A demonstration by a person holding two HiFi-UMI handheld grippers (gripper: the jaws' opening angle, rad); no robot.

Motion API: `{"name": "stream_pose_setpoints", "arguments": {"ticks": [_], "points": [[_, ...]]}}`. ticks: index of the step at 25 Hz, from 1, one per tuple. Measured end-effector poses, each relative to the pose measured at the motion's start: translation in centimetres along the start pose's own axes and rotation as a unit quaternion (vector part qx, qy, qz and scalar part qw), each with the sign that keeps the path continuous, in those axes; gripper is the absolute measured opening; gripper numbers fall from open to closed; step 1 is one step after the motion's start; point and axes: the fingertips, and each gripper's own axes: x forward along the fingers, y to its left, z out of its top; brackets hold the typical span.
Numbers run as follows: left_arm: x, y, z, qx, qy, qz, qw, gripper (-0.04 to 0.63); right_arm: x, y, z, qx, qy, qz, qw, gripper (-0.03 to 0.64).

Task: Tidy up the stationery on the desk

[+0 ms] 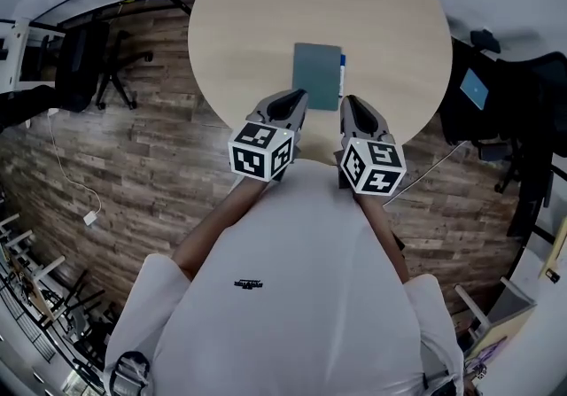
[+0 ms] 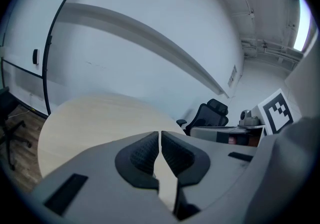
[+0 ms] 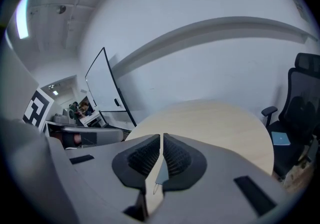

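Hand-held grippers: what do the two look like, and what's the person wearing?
The left hand-held gripper and right hand-held gripper match: smooth grey bodies, each with two dark ribbed pads in black surrounds. Each carries a white cube with black square markers. No cables show. The person wears a white short-sleeved T-shirt with a small dark logo.

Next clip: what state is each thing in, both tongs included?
left tongs: shut, nothing between them.
right tongs: shut, nothing between them.
notebook: closed, lying flat on the round table.
blue item: lying flat along the notebook's right edge, too small to identify.
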Motion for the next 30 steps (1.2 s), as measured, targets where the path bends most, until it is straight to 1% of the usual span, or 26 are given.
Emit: {"name": "stream_pose_setpoints", "arguments": {"ticks": [3, 6, 9, 12, 14, 17, 23, 30], "points": [[-0.7, 0.2, 0.5, 0.030, -0.009, 0.013, 0.9994, 0.032, -0.5, 1.3, 0.1, -0.013, -0.012, 0.003, 1.000, 0.048], [-1.6, 0.3, 0.6, 0.051, -0.015, 0.014, 0.9985, 0.029, -0.9, 1.8, 0.7, -0.029, -0.025, 0.003, 0.999, 0.048], [-2.1, -0.1, 0.1, 0.065, -0.011, 0.010, 0.9978, 0.029, -1.3, 1.7, 0.9, -0.031, -0.037, 0.001, 0.999, 0.048], [-2.0, -0.6, 0.0, 0.071, -0.010, 0.004, 0.9974, 0.028, -1.4, 1.9, 0.7, -0.028, -0.039, 0.013, 0.999, 0.048], [-1.9, -0.7, 0.0, 0.072, -0.009, 0.002, 0.9974, 0.028, -1.2, 2.3, 0.6, -0.040, -0.037, 0.023, 0.998, 0.048], [-1.9, -0.6, -0.3, 0.070, -0.007, 0.000, 0.9975, 0.028, -1.2, 2.9, 0.1, -0.061, -0.033, 0.025, 0.997, 0.046], [-2.1, -0.3, -1.3, 0.051, 0.001, -0.006, 0.9987, 0.028, -1.0, 3.5, -0.7, -0.059, -0.021, 0.028, 0.998, 0.046], [-0.9, -0.6, -1.1, 0.041, 0.005, -0.009, 0.9991, 0.028, -1.1, 2.6, 0.0, -0.058, -0.023, 0.027, 0.998, 0.046]]}}
